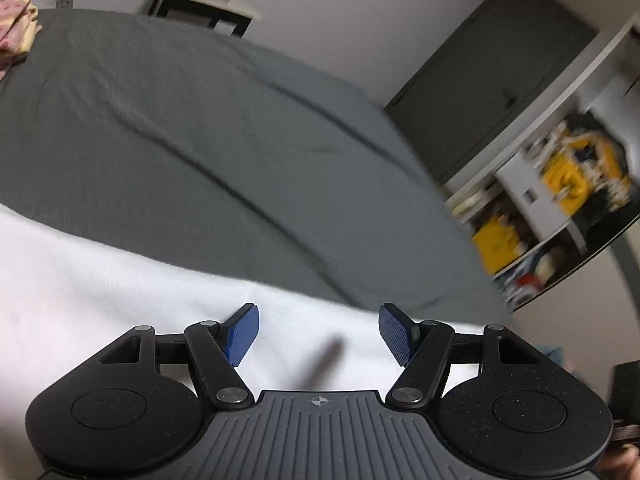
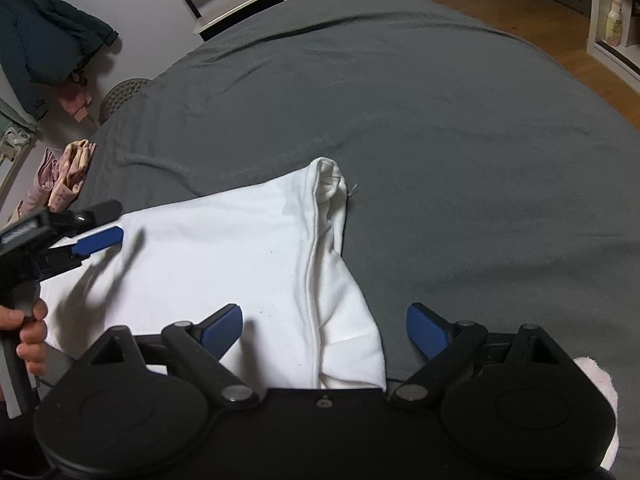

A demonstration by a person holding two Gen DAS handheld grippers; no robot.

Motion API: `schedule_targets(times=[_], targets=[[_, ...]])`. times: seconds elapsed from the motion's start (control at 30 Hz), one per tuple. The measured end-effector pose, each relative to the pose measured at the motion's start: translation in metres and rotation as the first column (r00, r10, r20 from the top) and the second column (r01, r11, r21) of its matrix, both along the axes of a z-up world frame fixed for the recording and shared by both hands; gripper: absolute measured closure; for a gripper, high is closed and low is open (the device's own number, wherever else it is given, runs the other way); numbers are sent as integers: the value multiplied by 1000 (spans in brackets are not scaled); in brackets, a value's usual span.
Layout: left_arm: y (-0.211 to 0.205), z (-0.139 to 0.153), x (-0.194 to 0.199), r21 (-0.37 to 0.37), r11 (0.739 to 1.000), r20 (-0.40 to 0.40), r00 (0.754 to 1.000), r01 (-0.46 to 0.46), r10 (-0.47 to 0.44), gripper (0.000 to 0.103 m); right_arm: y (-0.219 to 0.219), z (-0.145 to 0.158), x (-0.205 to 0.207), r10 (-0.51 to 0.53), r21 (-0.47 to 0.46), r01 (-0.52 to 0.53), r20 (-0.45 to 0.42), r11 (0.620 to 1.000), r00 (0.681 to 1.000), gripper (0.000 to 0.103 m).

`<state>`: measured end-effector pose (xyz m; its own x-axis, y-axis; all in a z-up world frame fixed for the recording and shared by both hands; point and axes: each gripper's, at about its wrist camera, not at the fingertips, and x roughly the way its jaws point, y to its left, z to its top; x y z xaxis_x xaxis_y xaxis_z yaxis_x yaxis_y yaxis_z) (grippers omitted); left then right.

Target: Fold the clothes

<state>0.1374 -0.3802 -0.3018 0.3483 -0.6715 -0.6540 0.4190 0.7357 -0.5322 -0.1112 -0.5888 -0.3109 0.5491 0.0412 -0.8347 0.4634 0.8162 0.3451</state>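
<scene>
Shirt lies on the grey bed, one sleeve already turned in along a crease, so folding looks partly done. Left gripper and right gripper both hover over it, spread wide, grasping nothing.

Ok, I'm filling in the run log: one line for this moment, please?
left gripper: open above white cotton garment | right gripper: open over its folded edge | grey bedsheet: garment lying flat, unheld

Both the left gripper and right gripper hover, fingers spread wide.
</scene>
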Motion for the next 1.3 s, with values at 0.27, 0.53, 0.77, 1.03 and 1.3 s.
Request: schedule_targets(times=[0.27,0.53,0.77,1.03,1.3], targets=[[16,2,4,-93,996,-86,996,-10,2,36,-6,0,-3,-8,8,8,7,1000,1000,12],[60,9,-38,-112,960,-17,966,255,-259,36,-13,-12,3,114,68,-117,54,991,992,22],[83,27,-17,-109,930,100,934,352,-342,36,-42,-15,4,175,325,-211,138,922,975,41],[106,33,5,-154,913,135,923,378,-359,36,-31,-23,17,154,335,-185,117,924,981,64],[115,38,13,-66,932,138,929,356,-345,36,-15,4,13,69,264,-82,60,961,996,86]])
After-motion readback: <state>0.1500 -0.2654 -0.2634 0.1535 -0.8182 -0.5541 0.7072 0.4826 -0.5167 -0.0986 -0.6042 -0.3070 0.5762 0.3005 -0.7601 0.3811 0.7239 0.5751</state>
